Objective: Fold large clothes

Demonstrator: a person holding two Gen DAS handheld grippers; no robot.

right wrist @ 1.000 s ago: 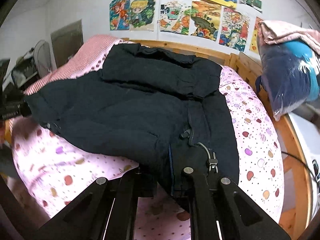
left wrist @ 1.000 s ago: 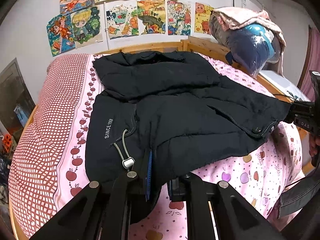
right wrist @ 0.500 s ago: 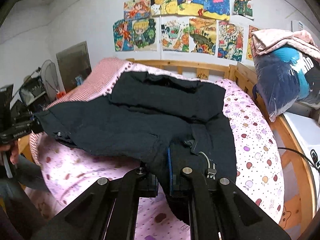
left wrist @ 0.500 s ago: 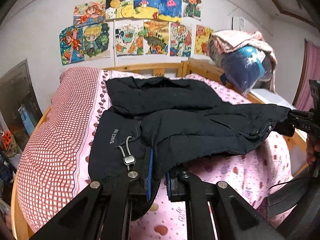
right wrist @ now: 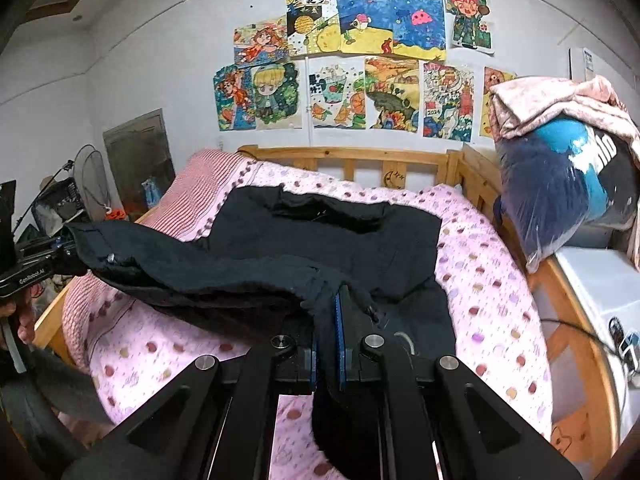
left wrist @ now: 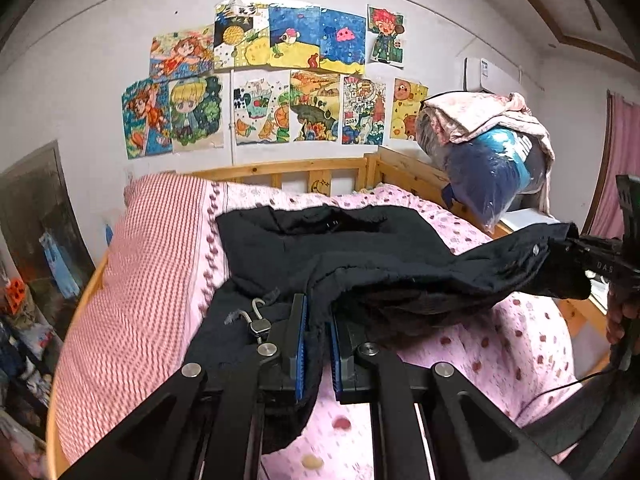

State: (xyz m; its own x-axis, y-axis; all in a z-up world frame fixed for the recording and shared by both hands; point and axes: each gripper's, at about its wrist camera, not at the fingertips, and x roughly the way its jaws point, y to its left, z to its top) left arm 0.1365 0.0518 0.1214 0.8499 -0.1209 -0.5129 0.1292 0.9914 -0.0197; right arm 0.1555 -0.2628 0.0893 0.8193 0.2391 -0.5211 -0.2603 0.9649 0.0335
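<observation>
Two fisheye views from the foot of a bed (left wrist: pixel 160 280), each looking forward along its own tongs toward the wall of drawings (left wrist: pixel 276 76); the left wrist camera sits close behind the left tongs (left wrist: pixel 318 344) and catches the right tongs (left wrist: pixel 576 246) at its right edge; the right wrist camera, close behind the right tongs (right wrist: pixel 326 340), catches the left tongs (right wrist: pixel 66 248) at its left edge; both share the dark jacket (right wrist: pixel 340 240), wooden headboard (right wrist: pixel 352 160) and bagged bedding (right wrist: pixel 568 184).
</observation>
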